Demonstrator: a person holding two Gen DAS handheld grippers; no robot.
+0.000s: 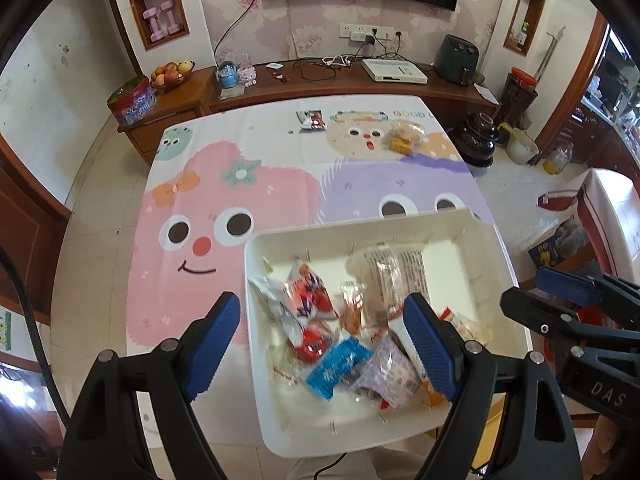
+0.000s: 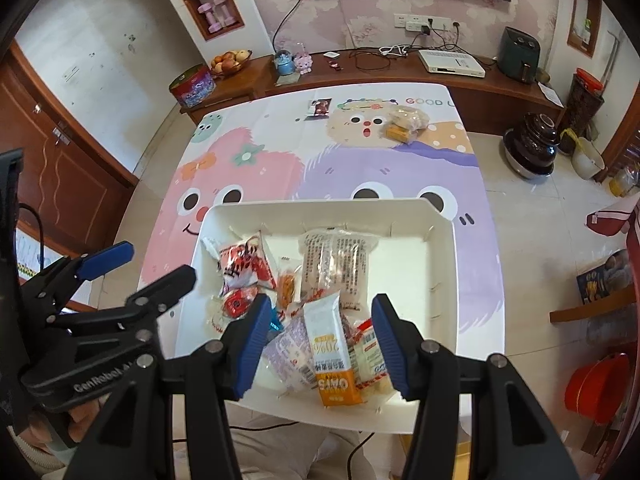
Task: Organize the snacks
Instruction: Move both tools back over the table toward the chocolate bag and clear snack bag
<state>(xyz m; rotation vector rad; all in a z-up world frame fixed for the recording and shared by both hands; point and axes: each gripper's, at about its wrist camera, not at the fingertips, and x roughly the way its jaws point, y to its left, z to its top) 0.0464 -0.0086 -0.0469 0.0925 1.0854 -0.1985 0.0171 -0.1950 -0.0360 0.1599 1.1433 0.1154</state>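
Note:
A white tray [image 1: 251, 280] [image 2: 320, 205] stands at the near edge of the cartoon tablecloth and holds several snack packets. Among them are a red-and-white packet [image 1: 308, 292] [image 2: 246, 266], a blue packet [image 1: 338, 364], a purple packet [image 1: 386, 376], a large clear packet [image 1: 394, 276] [image 2: 336, 268] and an orange-and-white oats packet [image 2: 330, 356]. My left gripper [image 1: 322, 344] [image 2: 154, 264] hovers open over the tray's left side. My right gripper [image 2: 322, 346] [image 1: 536, 292] hangs open above the oats packet, its pads clear of it. Far across the table lie a dark red packet [image 1: 311, 119] [image 2: 321, 107] and a clear bag of yellow snacks [image 1: 402, 138] [image 2: 404, 124].
A wooden sideboard [image 1: 360, 80] beyond the table carries a fruit bowl [image 1: 172, 74], a round tin [image 1: 132, 102] and cables. A dark jar [image 1: 480, 140] stands on the floor at the right, and a red bucket [image 2: 596, 388] sits near the right edge.

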